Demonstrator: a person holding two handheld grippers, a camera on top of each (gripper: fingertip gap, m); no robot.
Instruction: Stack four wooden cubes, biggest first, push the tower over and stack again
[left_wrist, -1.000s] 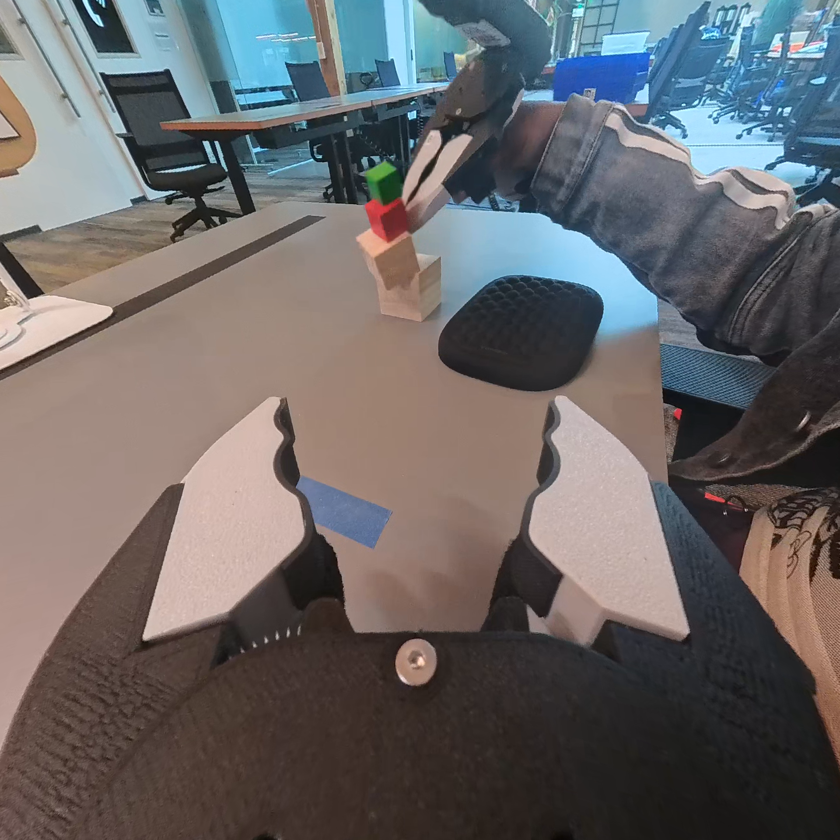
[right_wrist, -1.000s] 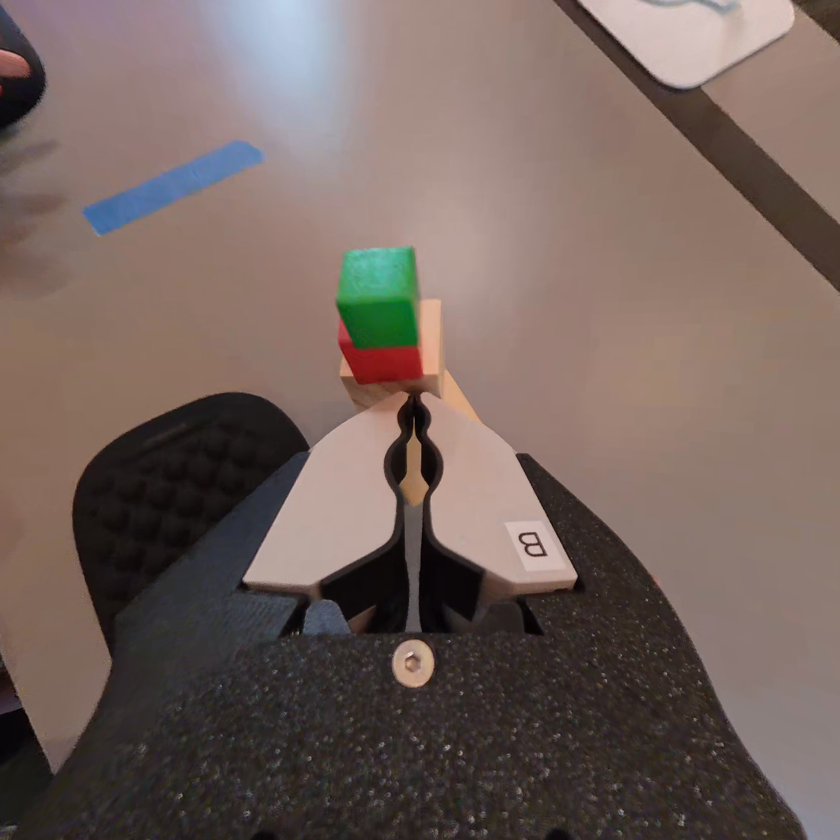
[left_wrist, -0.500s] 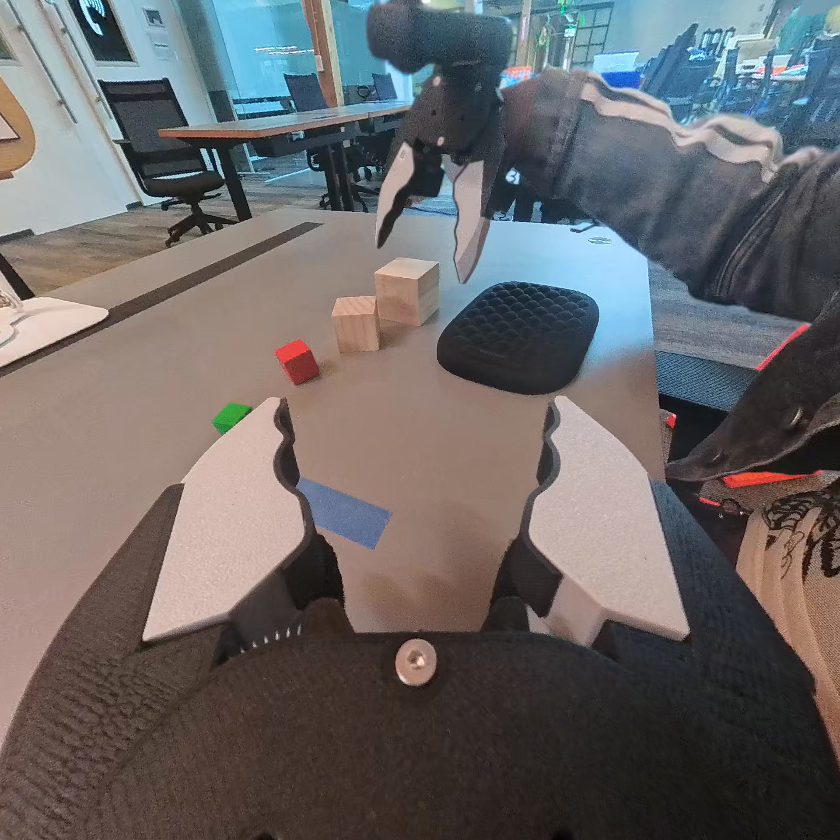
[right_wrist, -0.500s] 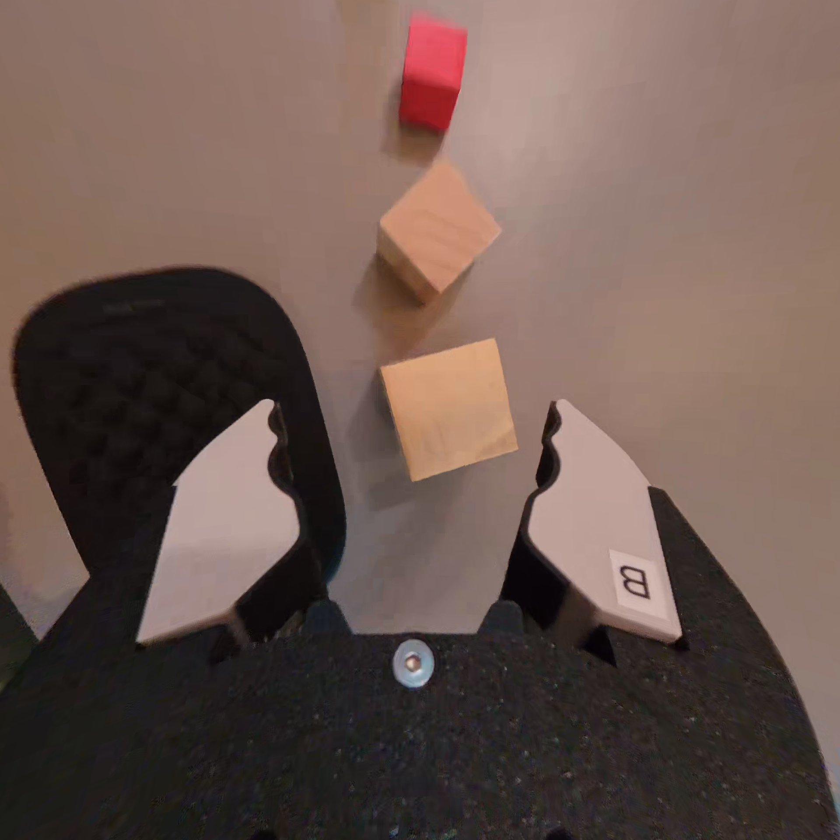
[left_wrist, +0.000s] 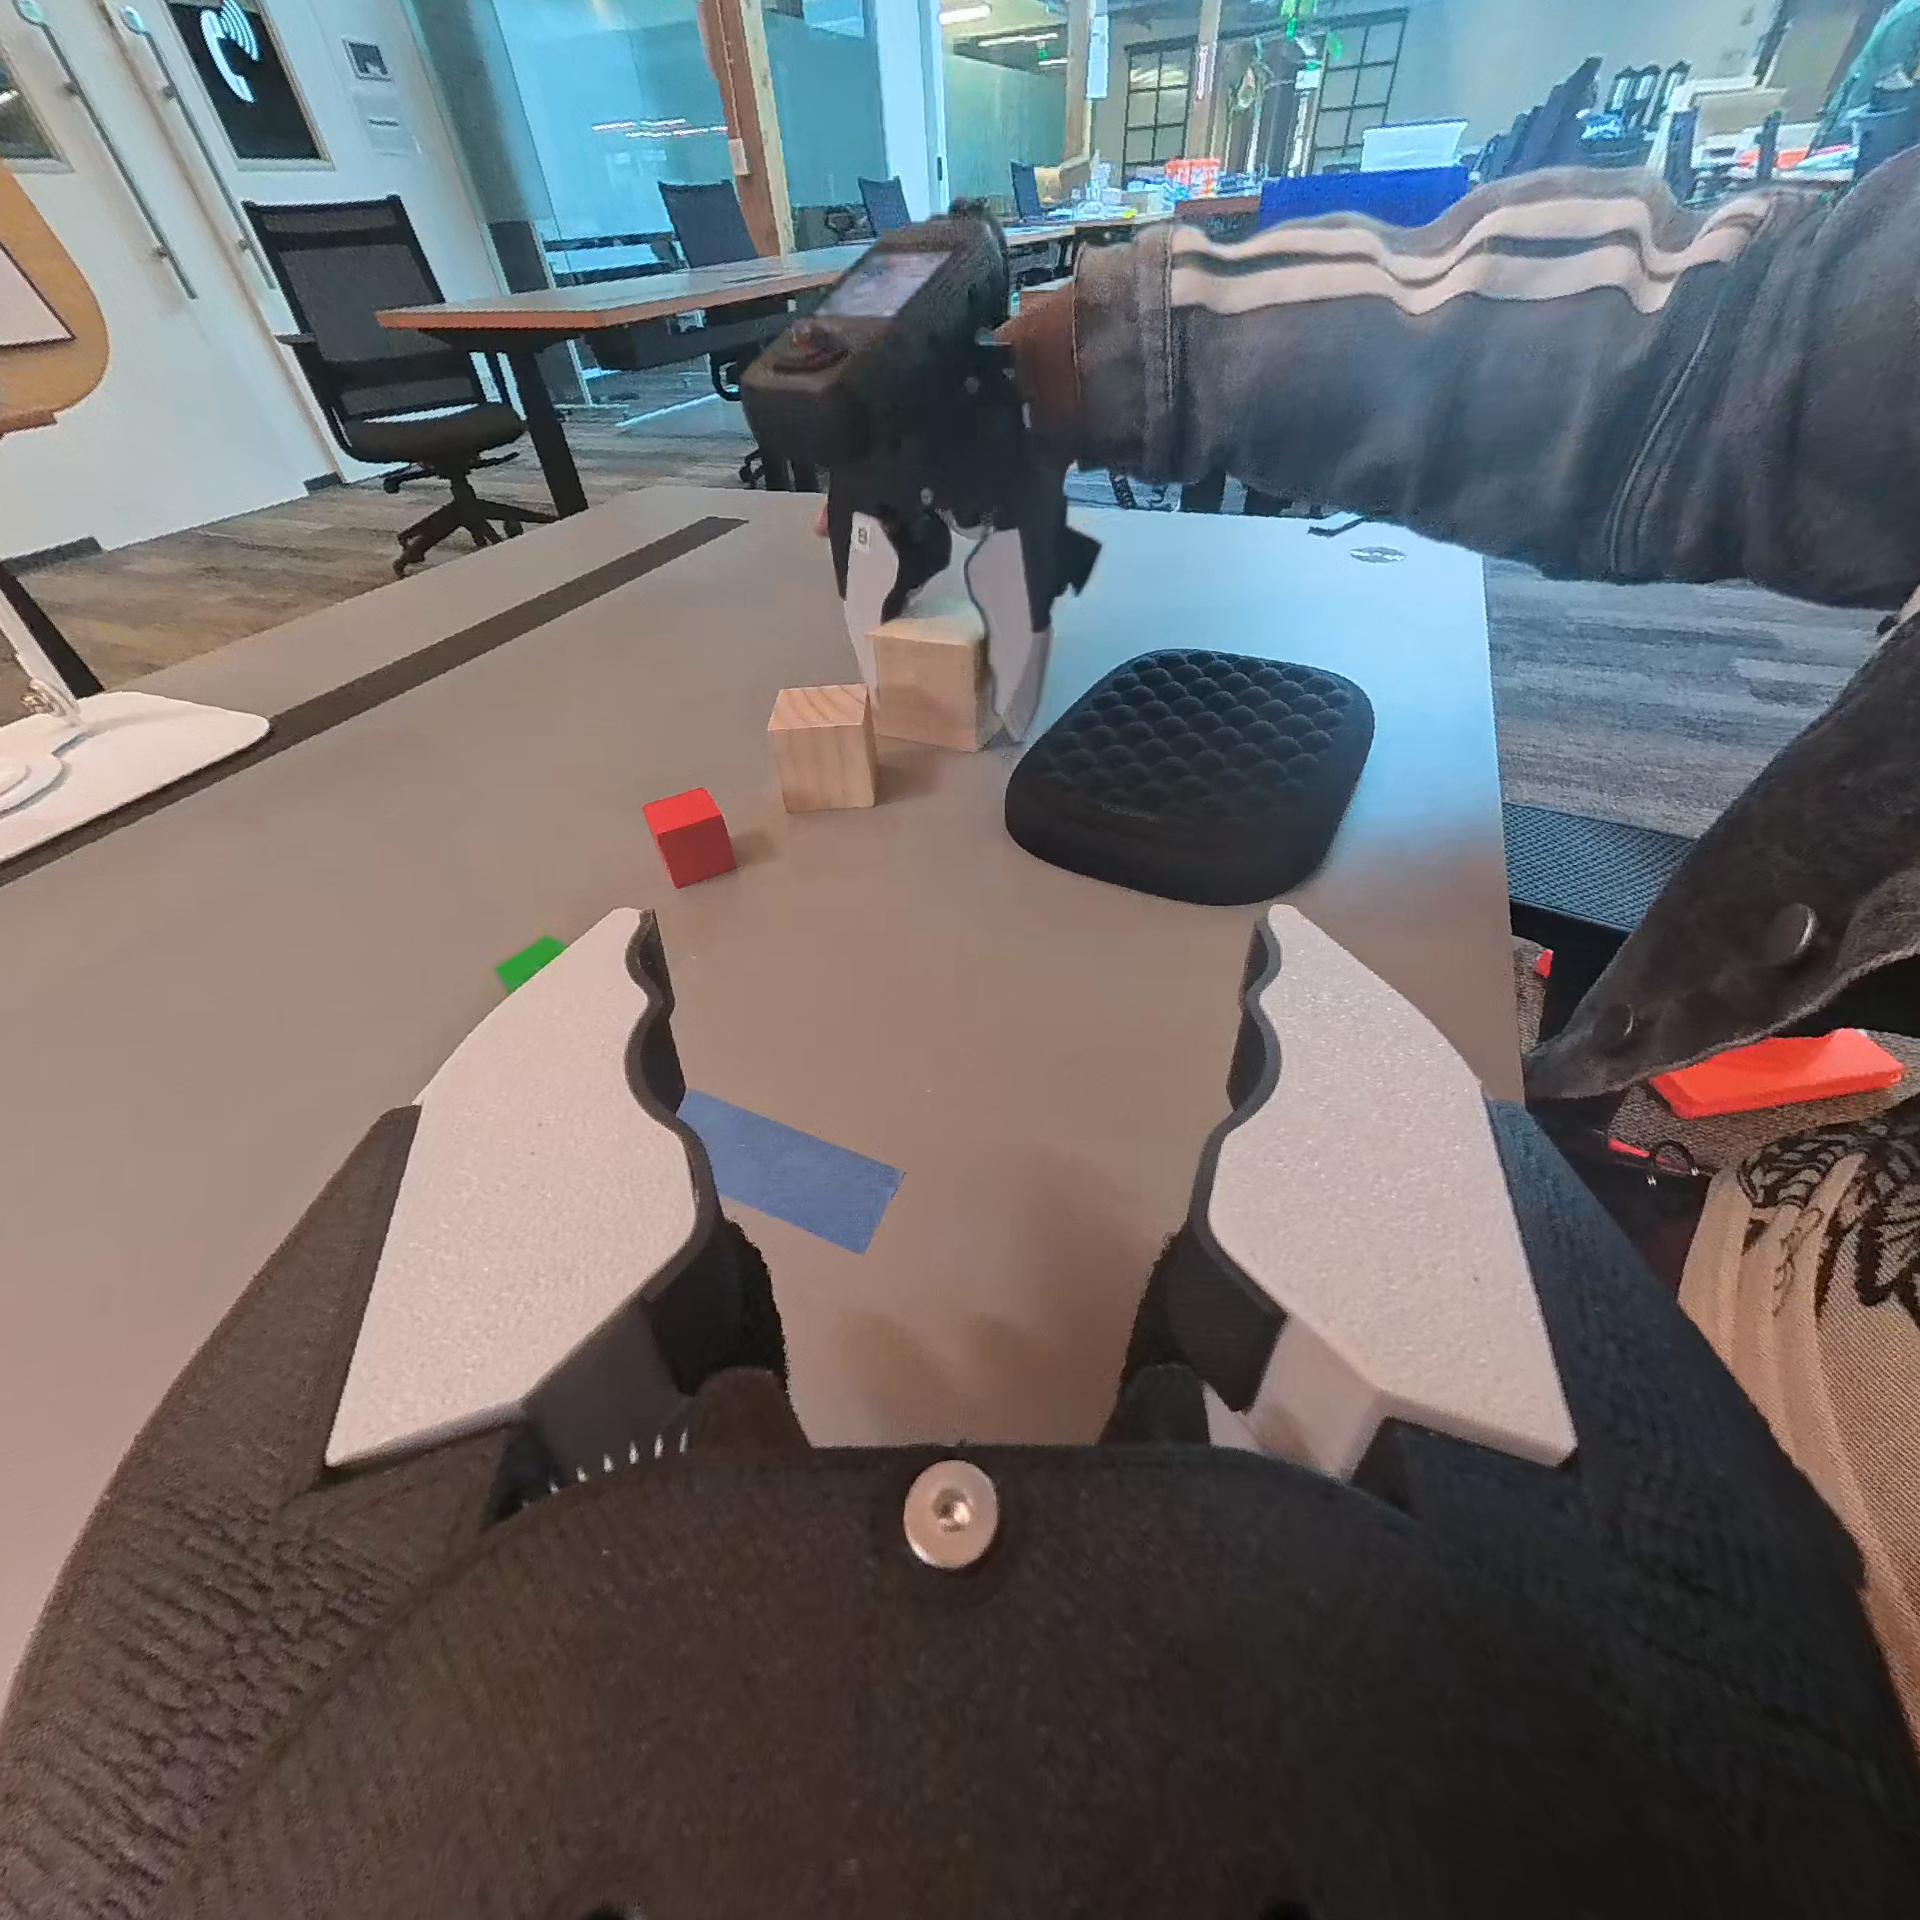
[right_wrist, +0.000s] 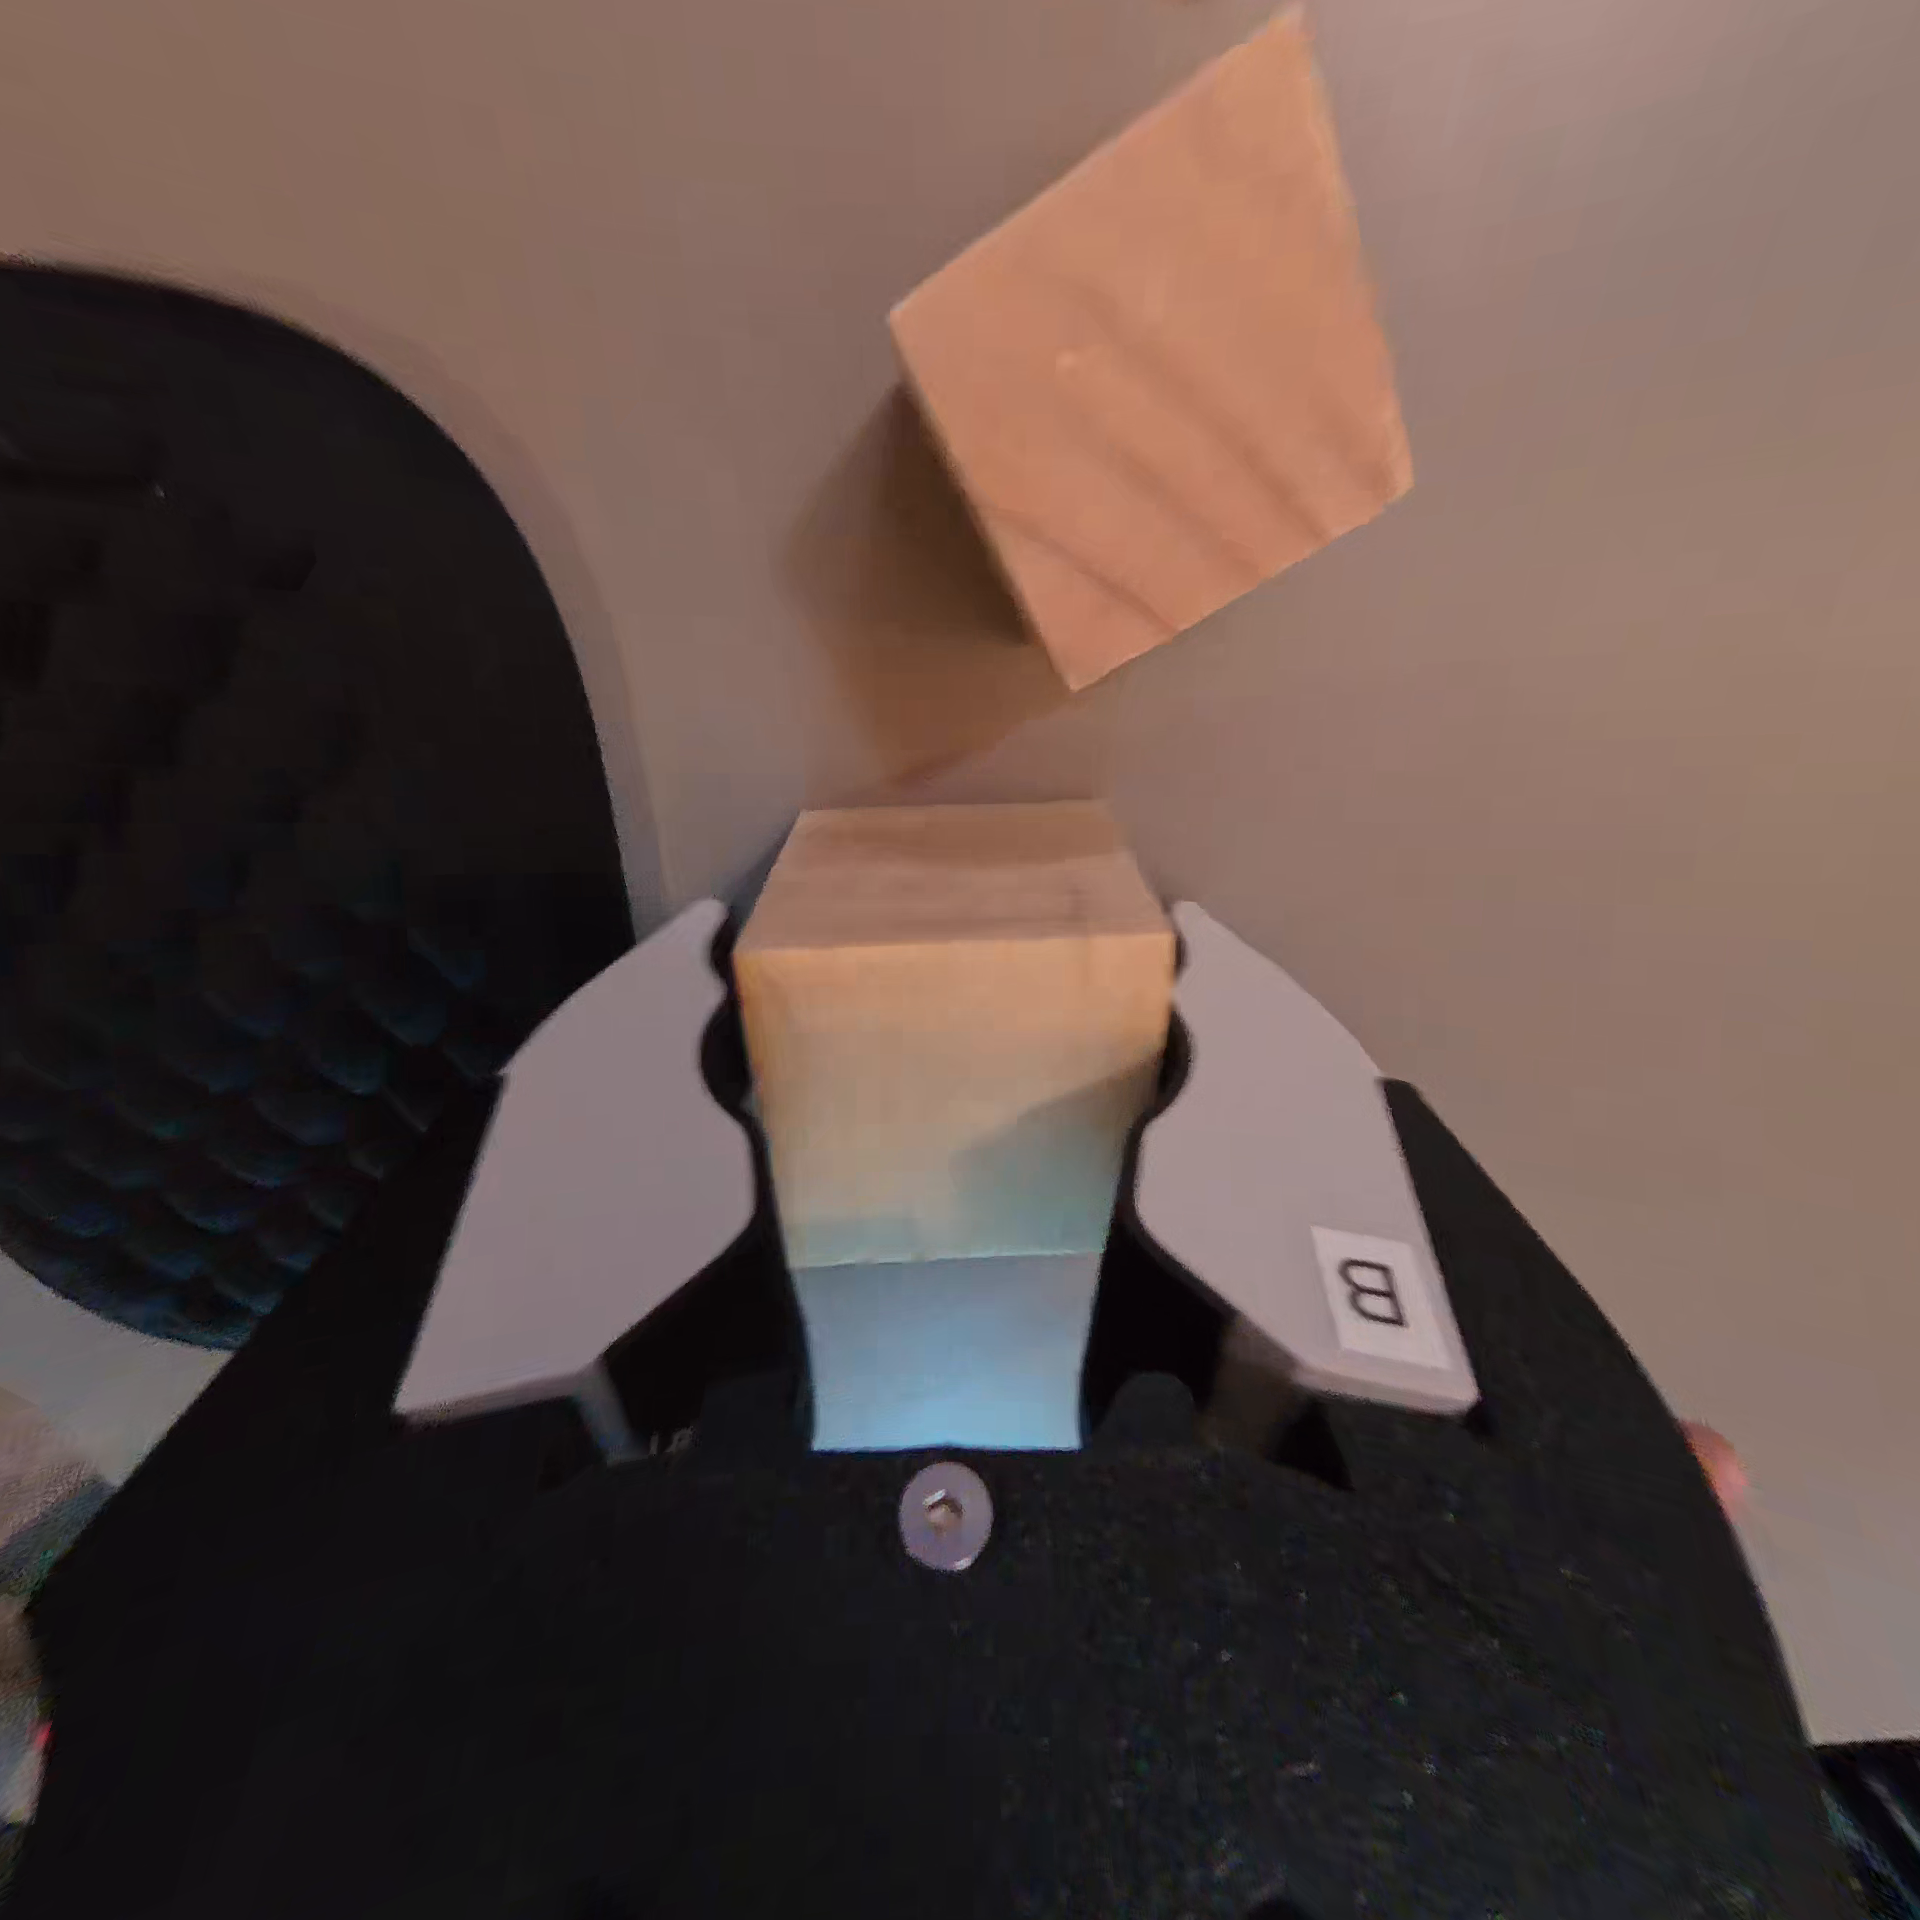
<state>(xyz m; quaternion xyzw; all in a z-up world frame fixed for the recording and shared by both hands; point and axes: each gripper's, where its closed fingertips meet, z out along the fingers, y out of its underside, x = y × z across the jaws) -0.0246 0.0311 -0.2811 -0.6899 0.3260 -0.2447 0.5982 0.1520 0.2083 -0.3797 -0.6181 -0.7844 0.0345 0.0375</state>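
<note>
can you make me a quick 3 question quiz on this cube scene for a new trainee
1. True or false: the left gripper is shut on the red cube.
2. Which cube sits between the fingers of the right gripper?
A. the green cube
B. the biggest wooden cube
C. the red cube
3. Fill in: just right of the cubes, on the grey table, lies a black ____.

Key
1. False: its jaws stand wide open with nothing between them, and the red cube lies apart on the table.
2. B: both fingers press on its sides; the smaller wooden cube stands beside it.
3. Pad.
</note>
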